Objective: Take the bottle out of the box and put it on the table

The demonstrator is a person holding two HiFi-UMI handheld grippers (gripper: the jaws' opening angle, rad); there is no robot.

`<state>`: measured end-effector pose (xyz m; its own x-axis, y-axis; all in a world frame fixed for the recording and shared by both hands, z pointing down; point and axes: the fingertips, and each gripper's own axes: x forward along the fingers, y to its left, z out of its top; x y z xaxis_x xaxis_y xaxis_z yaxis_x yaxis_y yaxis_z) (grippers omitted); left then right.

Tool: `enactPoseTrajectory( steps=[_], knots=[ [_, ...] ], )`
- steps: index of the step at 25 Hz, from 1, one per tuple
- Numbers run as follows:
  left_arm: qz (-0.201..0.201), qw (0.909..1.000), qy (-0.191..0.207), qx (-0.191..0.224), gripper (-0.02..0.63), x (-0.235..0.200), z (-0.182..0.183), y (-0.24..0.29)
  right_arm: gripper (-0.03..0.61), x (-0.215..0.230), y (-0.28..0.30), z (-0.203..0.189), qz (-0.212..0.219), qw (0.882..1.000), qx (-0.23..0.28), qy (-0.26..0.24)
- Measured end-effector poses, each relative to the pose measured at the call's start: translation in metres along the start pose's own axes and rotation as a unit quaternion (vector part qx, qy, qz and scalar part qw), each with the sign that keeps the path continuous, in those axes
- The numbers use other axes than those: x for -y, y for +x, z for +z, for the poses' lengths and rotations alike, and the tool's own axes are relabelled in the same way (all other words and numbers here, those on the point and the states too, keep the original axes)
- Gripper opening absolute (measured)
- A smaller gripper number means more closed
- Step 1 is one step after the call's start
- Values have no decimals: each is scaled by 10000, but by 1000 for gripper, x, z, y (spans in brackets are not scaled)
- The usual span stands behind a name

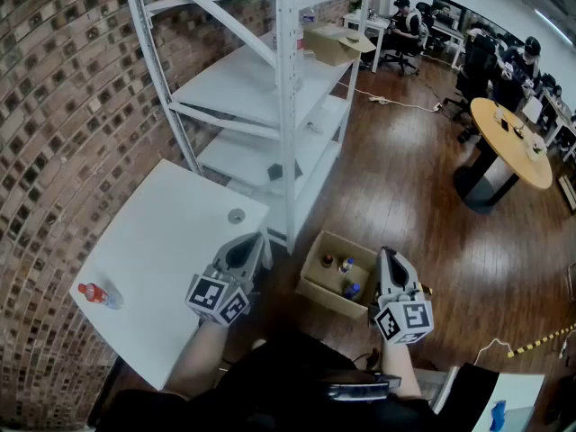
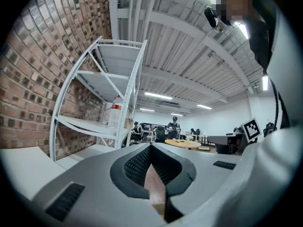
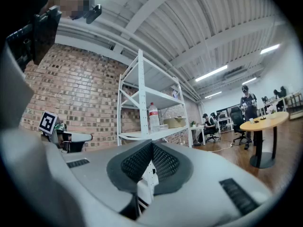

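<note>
Bottles are not yet in either grip. The right tool (image 1: 388,255) has its jaws pressed together on nothing. Its own view looks past the meeting pads to a white rack (image 1: 286,106) and a brick wall, so it is aimed out across the room, not down. The left tool (image 1: 256,241) reads the same way: pads meeting at the tips, nothing between them, also aimed at the rack.

Outward from the right tool, the cardboard box (image 1: 328,298) sits open on the wooden floor, just to the tool's left in the head view and near the rack's foot. The box lies between the two tools. The right tool's tips are just beside the box's right edge, while the left tool hangs at the edge of the white surface (image 1: 171,259), a little farther from the box. The right hand looks better placed to reach in.

Inside the box three bottles show: a dark-capped one (image 1: 328,261), a pale one (image 1: 346,265) just beside it, and a blue one (image 1: 352,290) nearer the front wall. They seem to stand cap-up with the long axis vertical, though they are too small to be sure. They lie below the right tool and slightly to its left. By my reading, the coming move needs that tool tipped downward and its jaws parted before it descends, then closed across a neck or body from the sides.

Farther left, a red-capped bottle (image 1: 99,294) already lies on the surface near its left corner. Bare top between it and the left tool leaves room for the next one.
</note>
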<state>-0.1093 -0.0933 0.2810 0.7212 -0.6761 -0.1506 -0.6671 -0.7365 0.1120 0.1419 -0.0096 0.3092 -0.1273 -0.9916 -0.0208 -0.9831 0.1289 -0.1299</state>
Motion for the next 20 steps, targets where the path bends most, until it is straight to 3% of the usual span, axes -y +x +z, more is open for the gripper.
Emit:
enactPoseTrajectory(
  steps=[14, 20],
  knots=[
    [-921, 9957, 52, -69, 2, 121, -22, 96, 5, 127, -76, 20, -825, 9958, 332, 196],
    [-996, 9947, -233, -86, 2, 151, -41, 114, 5, 153, -95, 17, -968, 9950, 194, 166]
  ],
)
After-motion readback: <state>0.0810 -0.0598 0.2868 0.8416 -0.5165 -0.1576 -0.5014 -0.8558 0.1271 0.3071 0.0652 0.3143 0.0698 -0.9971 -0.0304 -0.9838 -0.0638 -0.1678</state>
